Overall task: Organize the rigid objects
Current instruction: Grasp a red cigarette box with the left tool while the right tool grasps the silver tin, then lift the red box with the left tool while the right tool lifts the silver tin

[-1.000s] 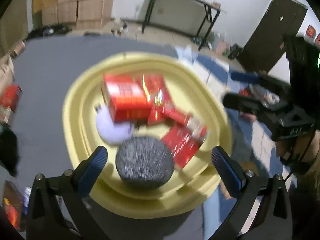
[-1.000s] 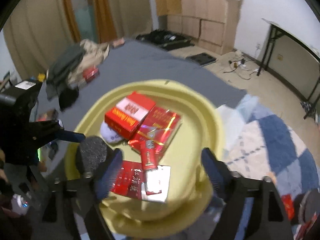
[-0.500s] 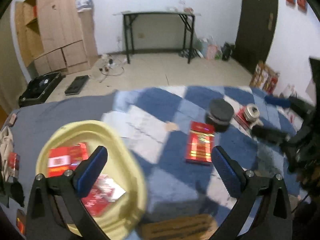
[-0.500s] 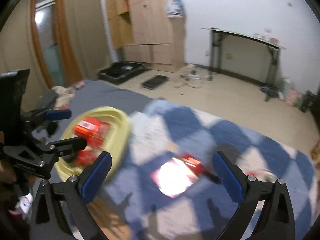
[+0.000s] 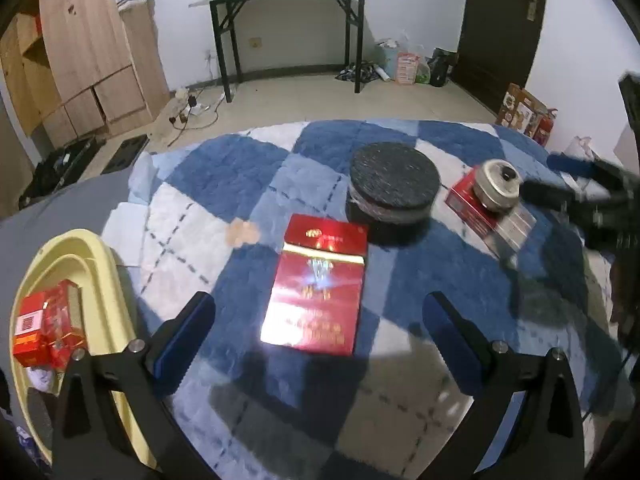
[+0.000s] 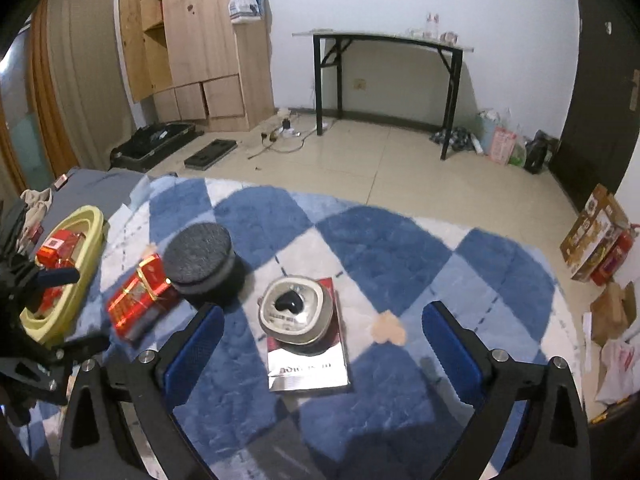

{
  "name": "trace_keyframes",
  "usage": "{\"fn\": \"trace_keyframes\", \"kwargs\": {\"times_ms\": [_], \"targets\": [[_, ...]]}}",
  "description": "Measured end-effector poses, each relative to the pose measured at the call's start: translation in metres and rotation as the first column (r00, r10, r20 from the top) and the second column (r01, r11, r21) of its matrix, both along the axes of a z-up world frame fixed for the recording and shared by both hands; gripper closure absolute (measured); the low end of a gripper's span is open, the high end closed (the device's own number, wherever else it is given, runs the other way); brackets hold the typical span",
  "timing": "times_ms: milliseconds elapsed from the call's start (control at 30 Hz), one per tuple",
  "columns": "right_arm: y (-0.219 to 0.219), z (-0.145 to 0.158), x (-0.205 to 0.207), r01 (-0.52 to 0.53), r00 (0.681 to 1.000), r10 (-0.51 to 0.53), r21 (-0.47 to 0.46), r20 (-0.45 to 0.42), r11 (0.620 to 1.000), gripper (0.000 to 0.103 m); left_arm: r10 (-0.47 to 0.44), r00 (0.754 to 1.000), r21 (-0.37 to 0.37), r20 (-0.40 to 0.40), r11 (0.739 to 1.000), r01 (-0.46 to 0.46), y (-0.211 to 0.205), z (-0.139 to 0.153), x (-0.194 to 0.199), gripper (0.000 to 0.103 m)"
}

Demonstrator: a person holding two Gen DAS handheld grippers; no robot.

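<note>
Left wrist view, left to right. The pale yellow plastic basin (image 5: 106, 280) sits at the left edge, partly on the grey sheet (image 5: 60, 208), with small red cartons (image 5: 46, 326) stacked inside it. My left gripper (image 5: 318, 336) hangs over the blue-and-white checked plush rug (image 5: 224, 172) with its blue-padded fingers (image 5: 184, 344) spread wide and nothing between them. Ahead of that gap lies a flat glossy red box (image 5: 318, 288), face up on the rug and glaring under the light. Its far end is just beside a round dark grey disc-shaped case (image 5: 394, 184), which rests flat on the rug. Further right, a round silver metal tin (image 5: 498, 190) stands on top of a red-and-silver flat box (image 5: 490, 216). My right gripper (image 5: 560, 186) shows at the right edge, blurred, close to that tin.

Right wrist view, left to right. The left gripper's black frame fills the left edge in front of the basin (image 6: 86, 258). The red box (image 6: 138, 298) touches the dark disc case (image 6: 200, 256). The tin (image 6: 296, 310) on its flat box (image 6: 308, 368) lies centred ahead of my right gripper (image 6: 320, 340), whose jaws have just been opening and now stand wide apart, with nothing held. Both pads are clear of the tin. A folding black-legged table (image 6: 384, 40) stands against the far white wall.
</note>
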State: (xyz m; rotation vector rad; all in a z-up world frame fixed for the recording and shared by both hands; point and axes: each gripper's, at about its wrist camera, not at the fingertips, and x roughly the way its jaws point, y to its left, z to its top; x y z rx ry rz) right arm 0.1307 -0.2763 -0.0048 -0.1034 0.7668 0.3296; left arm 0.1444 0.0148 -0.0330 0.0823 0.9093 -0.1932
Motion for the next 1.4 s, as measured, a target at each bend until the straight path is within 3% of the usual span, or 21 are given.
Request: {"fn": "trace_keyframes", "kwargs": {"times_ms": [100,333,500,533,600,633,700,800,1100,1333,1367,1400], "targets": [[0.008,-0.008,0.012,-0.022,0.999,0.022,-0.016,-0.026,1.0,0.01,0.019,1.0,-0.027,-0.013,0.999,-0.02,0.0,-0.005,0.013,0.0],[0.022,-0.026,0.038,0.046,0.997,-0.045,0.002,-0.059,0.999,0.011,0.004,0.999,-0.023,-0.05,1.0,-0.005,-0.013,-0.025,0.028,0.0],[0.031,-0.045,0.048,0.038,0.997,-0.042,-0.065,-0.065,0.997,0.03,-0.021,0.999,-0.018,-0.041,1.0,0.021,-0.016,-0.035,0.023,0.0],[0.032,-0.047,0.049,0.034,0.998,-0.038,-0.069,-0.059,0.997,0.036,-0.022,0.999,-0.021,-0.039,1.0,0.021,-0.016,-0.035,0.024,0.003],[0.033,-0.05,0.048,0.015,0.999,-0.017,-0.061,-0.048,0.998,0.043,-0.02,0.999,-0.028,-0.042,0.999,0.019,-0.016,-0.035,0.025,0.025],[0.036,-0.05,0.048,0.004,0.999,-0.007,-0.074,-0.04,0.997,0.046,-0.012,0.999,-0.027,-0.046,1.0,0.011,-0.016,-0.036,0.026,0.029],[0.039,-0.052,0.046,-0.003,1.0,0.001,-0.098,-0.029,0.995,0.046,-0.004,0.998,-0.037,-0.067,0.999,0.001,-0.015,-0.038,0.028,0.045],[0.036,-0.053,0.048,-0.006,1.0,0.004,-0.083,-0.027,0.996,0.047,-0.008,0.998,-0.03,-0.066,1.0,0.006,-0.013,-0.038,0.027,0.045],[0.031,-0.038,0.038,-0.005,1.0,0.005,-0.056,-0.004,0.998,0.047,-0.015,1.0,-0.035,0.0,0.999,0.015,-0.002,0.0,0.006,0.045],[0.031,-0.004,0.015,-0.013,0.998,0.014,-0.012,0.065,1.0,0.048,0.047,0.998,-0.055,0.049,0.997,-0.045,0.042,0.044,-0.017,0.045],[0.03,-0.001,0.012,-0.012,0.997,0.012,-0.002,0.072,1.0,0.061,0.059,0.997,-0.056,0.053,0.997,-0.056,0.049,0.049,-0.019,0.045],[0.029,0.001,0.009,-0.009,0.997,0.009,0.001,0.075,1.0,0.08,0.071,0.996,-0.058,0.057,0.996,-0.068,0.058,0.054,-0.023,0.045]]}}
